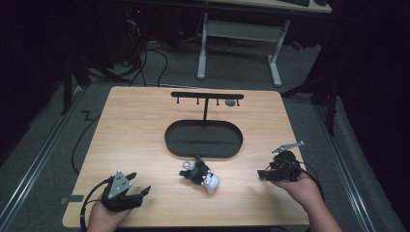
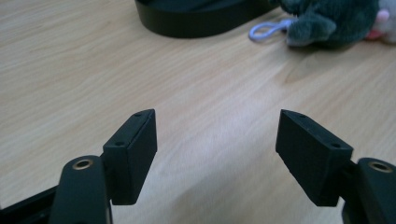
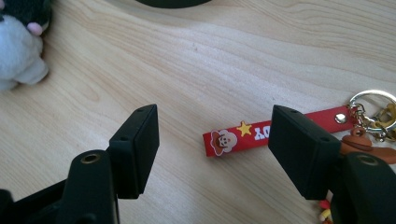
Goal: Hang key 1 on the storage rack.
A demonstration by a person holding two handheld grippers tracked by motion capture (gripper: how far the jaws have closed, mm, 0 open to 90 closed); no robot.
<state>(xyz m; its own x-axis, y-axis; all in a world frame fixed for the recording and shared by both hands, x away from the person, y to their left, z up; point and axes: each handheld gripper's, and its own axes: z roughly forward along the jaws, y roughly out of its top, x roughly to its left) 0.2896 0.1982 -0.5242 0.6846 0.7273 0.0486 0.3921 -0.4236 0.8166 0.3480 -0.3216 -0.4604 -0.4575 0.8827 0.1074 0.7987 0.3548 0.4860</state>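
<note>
Right tool is hovering low over the wooden surface, jaws standing about half apart and gripping nothing. The red strap of a keychain is lying flat on the surface, running under and behind the right-hand jaw; its free end with the printed face is sitting in the gap between the jaws. The key ring and small charms are lying at the strap's far end.

Left tool is resting near the front left of the surface, jaws wide apart, empty.

The plush keychain is lying just in front of the oval black tray, its pale loop pointing toward the tray. The T-shaped hanger stand is rising from the tray's far side.

Risks, as judged:
- The strap is thin and flat on the wood; jaws closing above it could be missing it or pinching only the tip, letting it slip.
- The strap is lying off-centre toward one jaw, so closing could be pushing it sideways.
- The charm cluster could be swinging and snagging on lifting.

Count: two tools, two keychains (one strap, one plush), one tray, one stand with four pegs.
</note>
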